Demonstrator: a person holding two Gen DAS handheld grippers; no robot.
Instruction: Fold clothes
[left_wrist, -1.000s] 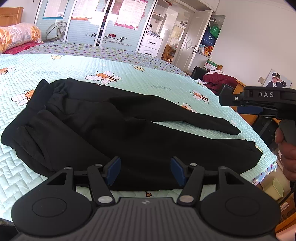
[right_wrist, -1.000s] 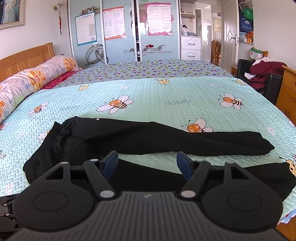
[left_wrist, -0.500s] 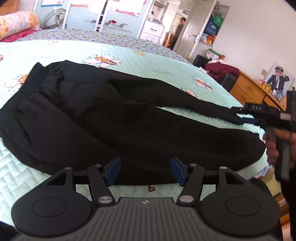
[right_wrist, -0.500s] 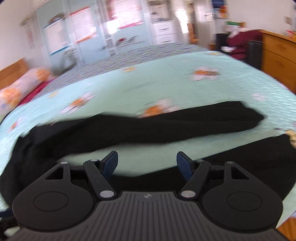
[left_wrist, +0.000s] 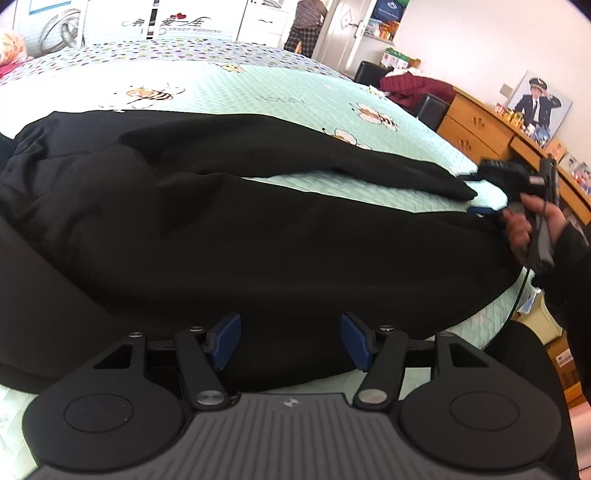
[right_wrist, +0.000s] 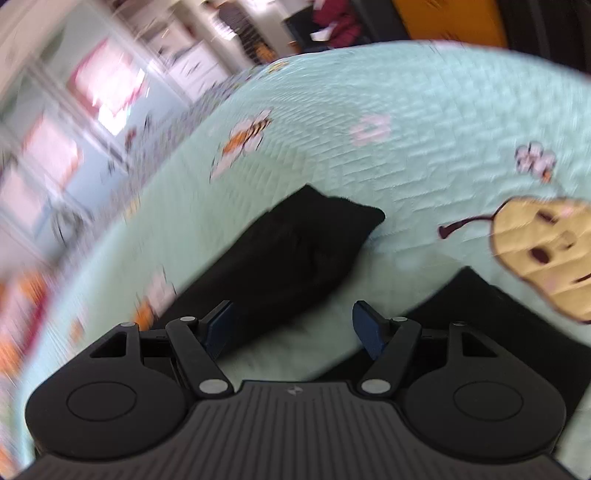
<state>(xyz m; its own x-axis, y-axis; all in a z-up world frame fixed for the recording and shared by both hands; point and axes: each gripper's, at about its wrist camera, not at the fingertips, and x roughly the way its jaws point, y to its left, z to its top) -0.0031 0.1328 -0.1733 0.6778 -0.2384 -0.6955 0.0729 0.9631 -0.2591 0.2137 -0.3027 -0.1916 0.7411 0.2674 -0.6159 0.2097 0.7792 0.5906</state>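
Lying across the bed with its mint, bee-printed quilt is a pair of black trousers, its 2 legs stretched toward the right edge of the mattress. The left tool hovers over the near leg with its blue pads spread apart — nothing is pinched between them. In the left wrist view the right tool, gripped by a hand in a dark sleeve, sits at the leg ends by the bed's edge. From the right wrist view, which is blurred, the right tool stands open over the quilt — the far leg's cuff lies just ahead of its left pad, the other leg by its right pad.
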